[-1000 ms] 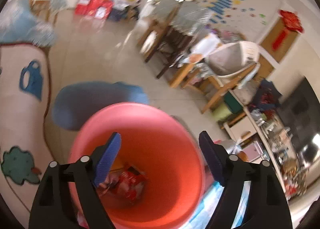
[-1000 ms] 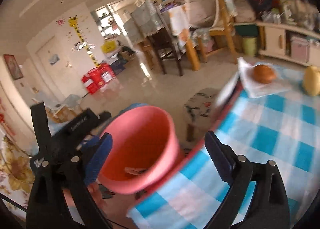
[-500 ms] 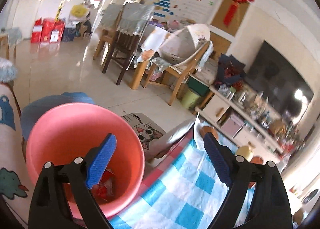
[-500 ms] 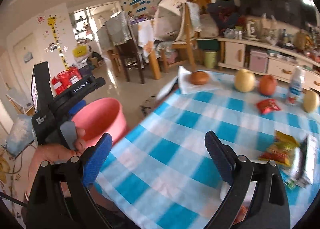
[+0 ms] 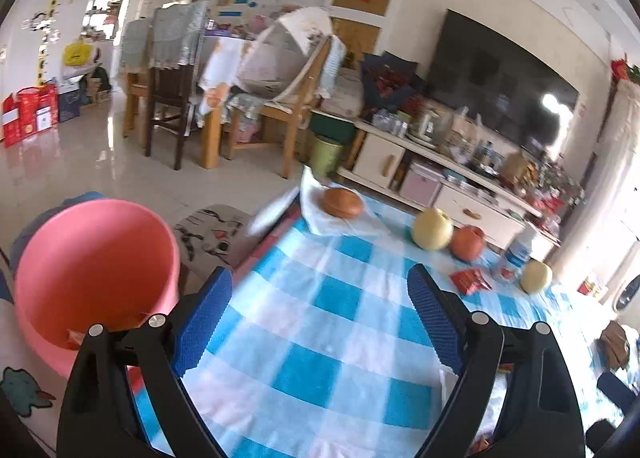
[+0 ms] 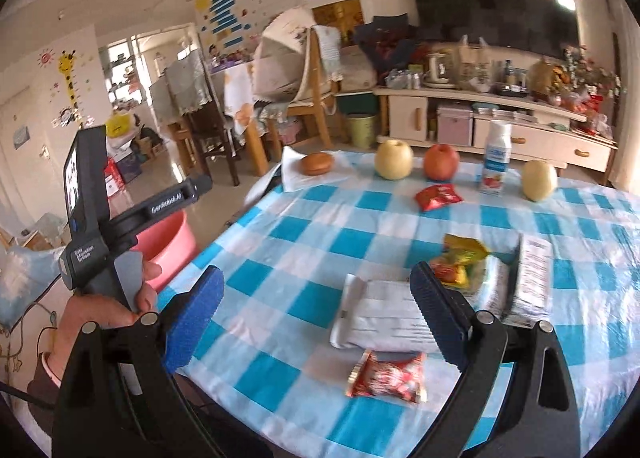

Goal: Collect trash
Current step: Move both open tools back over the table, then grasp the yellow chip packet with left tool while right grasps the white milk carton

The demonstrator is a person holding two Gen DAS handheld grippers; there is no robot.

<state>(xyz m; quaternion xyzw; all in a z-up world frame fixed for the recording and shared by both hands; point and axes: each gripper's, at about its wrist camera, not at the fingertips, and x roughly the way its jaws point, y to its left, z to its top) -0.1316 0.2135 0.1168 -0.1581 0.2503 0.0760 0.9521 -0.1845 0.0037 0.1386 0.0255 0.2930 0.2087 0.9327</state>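
At the far left we see the pink bucket (image 5: 96,274) on the floor just beside the edge of the worktop (image 5: 320,342), with a bit of red wrapper lying low inside it. A hand (image 6: 100,310) grips the handle of the left gripper (image 5: 320,314), whose blue-padded fingers (image 5: 202,322) are spread wide with nothing between them; they have just been opening a little further, and they hang above the blue-and-white checked cloth.

Moving right across the cloth in the right wrist view, we find a brown bun (image 6: 317,163) on a white napkin (image 6: 296,174) at the far edge, then a yellow pear (image 6: 394,159), a red apple (image 6: 441,162), a small white bottle (image 6: 496,158) and a second pear (image 6: 540,180) in a loose row. A small red snack packet (image 6: 438,196) lies just in front of the apple.

Nearer to us, the right gripper (image 6: 320,322) also has its fingers (image 6: 196,318) wide apart and empty. Between and beyond them lie the pieces of trash: a white printed wrapper (image 6: 380,318), a red candy wrapper (image 6: 386,376) just in front of it, a yellow-and-red snack bag (image 6: 460,258) behind the right-hand finger, and a folded white packet (image 6: 528,278) furthest right. We see neither gripper touching any of these.
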